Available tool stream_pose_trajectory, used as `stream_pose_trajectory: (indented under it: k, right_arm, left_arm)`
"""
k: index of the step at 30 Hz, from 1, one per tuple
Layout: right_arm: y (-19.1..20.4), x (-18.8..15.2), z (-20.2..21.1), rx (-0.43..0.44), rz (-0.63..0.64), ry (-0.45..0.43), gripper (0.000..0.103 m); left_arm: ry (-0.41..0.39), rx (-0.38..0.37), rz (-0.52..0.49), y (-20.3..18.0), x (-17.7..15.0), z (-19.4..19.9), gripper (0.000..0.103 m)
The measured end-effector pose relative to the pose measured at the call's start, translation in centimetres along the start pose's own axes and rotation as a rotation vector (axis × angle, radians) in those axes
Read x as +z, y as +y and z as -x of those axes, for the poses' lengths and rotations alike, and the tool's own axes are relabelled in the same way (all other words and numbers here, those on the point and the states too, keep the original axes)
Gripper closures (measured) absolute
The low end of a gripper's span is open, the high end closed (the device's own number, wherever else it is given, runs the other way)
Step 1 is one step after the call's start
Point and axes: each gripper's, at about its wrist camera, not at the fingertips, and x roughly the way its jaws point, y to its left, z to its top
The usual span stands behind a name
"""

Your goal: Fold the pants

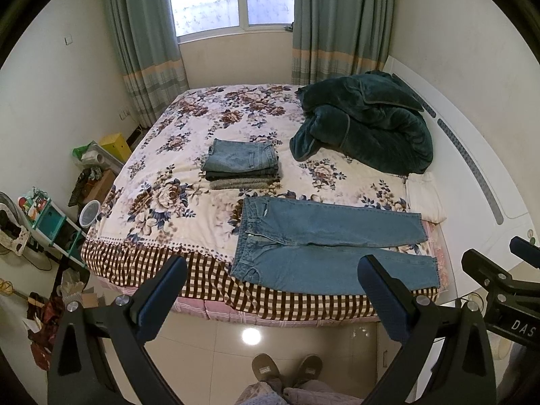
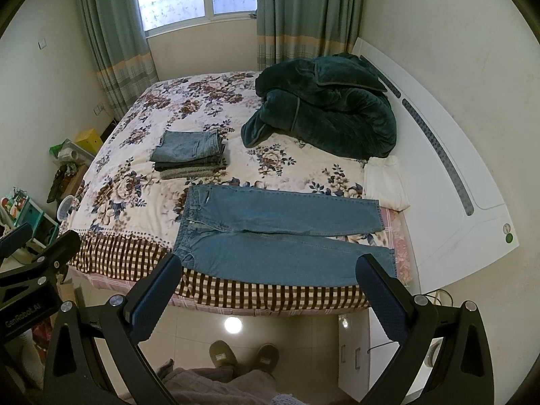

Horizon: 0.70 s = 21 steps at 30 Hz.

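A pair of blue jeans point(image 1: 324, 246) lies spread flat along the near edge of the bed point(image 1: 162, 233), waistband to the left, both legs pointing right; it also shows in the right wrist view point(image 2: 280, 233). My left gripper point(image 1: 271, 266) is open and empty, held above the floor in front of the bed, short of the jeans. My right gripper point(image 2: 270, 266) is open and empty too, at about the same height and distance. Each gripper shows at the edge of the other's view.
A stack of folded pants point(image 1: 241, 163) sits mid-bed behind the jeans. A dark green blanket point(image 1: 368, 128) is heaped at the far right by the white headboard point(image 1: 472, 155), with a white pillow point(image 1: 423, 195). Clutter and shelves point(image 1: 50, 222) line the left wall. My slippered feet point(image 1: 287, 368) stand on the tiled floor.
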Motion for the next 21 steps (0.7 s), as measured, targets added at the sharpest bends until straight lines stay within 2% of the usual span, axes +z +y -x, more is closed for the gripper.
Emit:
stream_pose_trajectory:
  k: [11,21]
  right_arm:
    - [-0.1,1.1,0.9,0.003,0.004,-0.002,0.0]
    - [0.0,0.8,0.8,0.001,0.006,-0.005,0.0]
  left_arm:
    - [-0.003,0.0,0.001,0.1,0.0,0.1,0.0]
    - [-0.006,0.001,0.0,0.3,0.2,0.2,0.0]
